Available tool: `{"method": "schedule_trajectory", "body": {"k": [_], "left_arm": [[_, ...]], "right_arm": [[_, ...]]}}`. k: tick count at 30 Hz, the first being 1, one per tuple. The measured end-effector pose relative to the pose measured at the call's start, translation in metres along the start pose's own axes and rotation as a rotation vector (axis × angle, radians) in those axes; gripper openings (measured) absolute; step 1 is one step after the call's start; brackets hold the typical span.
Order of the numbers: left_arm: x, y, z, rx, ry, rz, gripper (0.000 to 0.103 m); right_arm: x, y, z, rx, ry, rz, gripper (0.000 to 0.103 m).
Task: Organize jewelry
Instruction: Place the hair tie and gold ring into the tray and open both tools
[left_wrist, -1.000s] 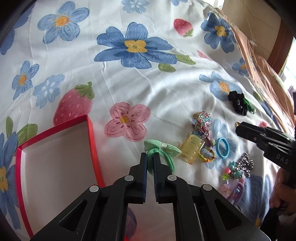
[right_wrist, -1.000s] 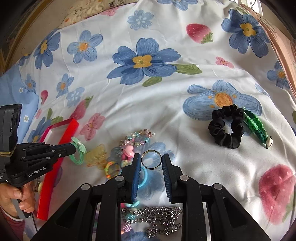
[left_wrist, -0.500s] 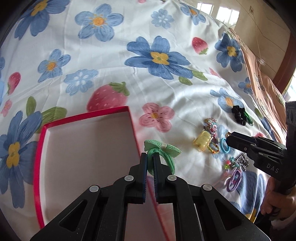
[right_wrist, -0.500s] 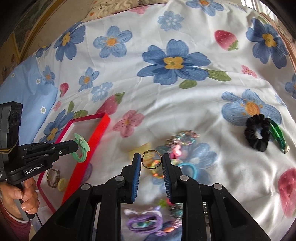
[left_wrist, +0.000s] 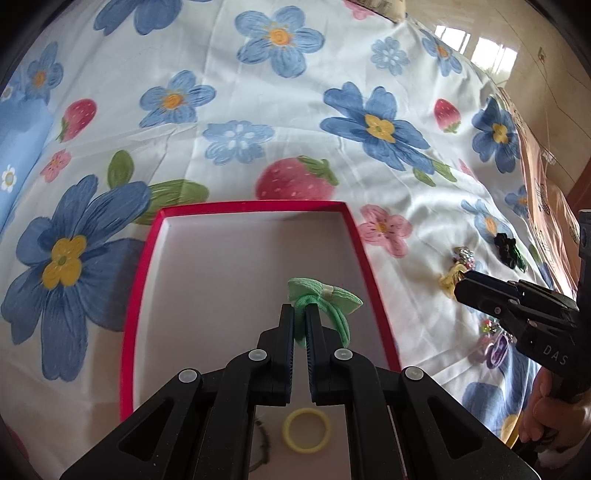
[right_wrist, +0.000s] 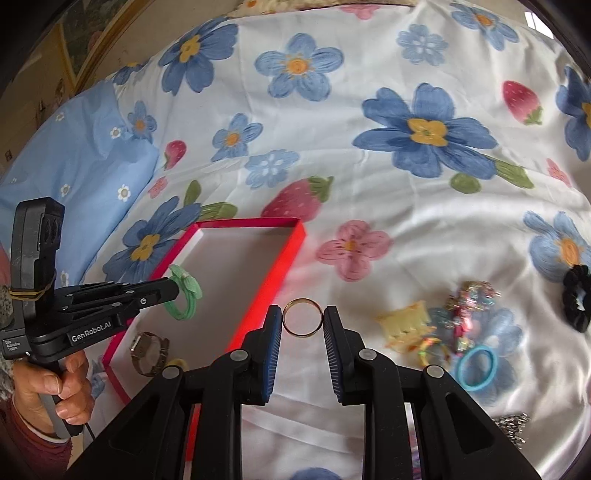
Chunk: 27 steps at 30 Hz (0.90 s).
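Observation:
My left gripper (left_wrist: 300, 309) is shut on a green bow hair tie (left_wrist: 325, 299) and holds it above the red box (left_wrist: 147, 254). In the right wrist view the hair tie (right_wrist: 184, 295) hangs over the box (right_wrist: 284, 266). My right gripper (right_wrist: 303, 317) is shut on a gold ring (right_wrist: 302, 316), just right of the box's right wall. A yellow hair band (left_wrist: 306, 430) and a wristwatch (right_wrist: 147, 349) lie inside the box.
Loose jewelry lies on the floral sheet to the right: a yellow claw clip (right_wrist: 404, 326), a beaded bracelet (right_wrist: 469, 299), a blue hair band (right_wrist: 476, 367), a black scrunchie (right_wrist: 578, 295) and a silver chain (right_wrist: 511, 424). A blue pillow (right_wrist: 74, 177) is at the left.
My left gripper has carried the green hair tie from the sheet to over the box. My right gripper has carried the ring leftward, from the jewelry pile to the box's right wall.

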<state>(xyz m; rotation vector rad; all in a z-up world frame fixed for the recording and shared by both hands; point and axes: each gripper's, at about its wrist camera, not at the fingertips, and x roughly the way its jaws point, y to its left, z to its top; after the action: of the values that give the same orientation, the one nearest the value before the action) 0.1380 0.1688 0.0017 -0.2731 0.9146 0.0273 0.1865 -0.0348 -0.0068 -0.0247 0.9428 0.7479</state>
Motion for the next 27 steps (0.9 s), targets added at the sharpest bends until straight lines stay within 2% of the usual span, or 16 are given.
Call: {"method": "schedule_trajectory", "body": {"k": [13,18,27], "left_arm": [[0.015,0.046,0.007,-0.083,0.021,0.052,0.005],[0.039,0.064,0.015,-0.12,0.052,0.055,0.005],[0.075,0.07,0.02,-0.117,0.116,0.079,0.006]], "right_arm": [[0.056,0.067,0.019,-0.113,0.067,0.085,0.023],[0.088,0.077,0.022,-0.148,0.126,0.075,0.023],[0.125,0.088,0.022,-0.236,0.219,0.023,0.023]]}}
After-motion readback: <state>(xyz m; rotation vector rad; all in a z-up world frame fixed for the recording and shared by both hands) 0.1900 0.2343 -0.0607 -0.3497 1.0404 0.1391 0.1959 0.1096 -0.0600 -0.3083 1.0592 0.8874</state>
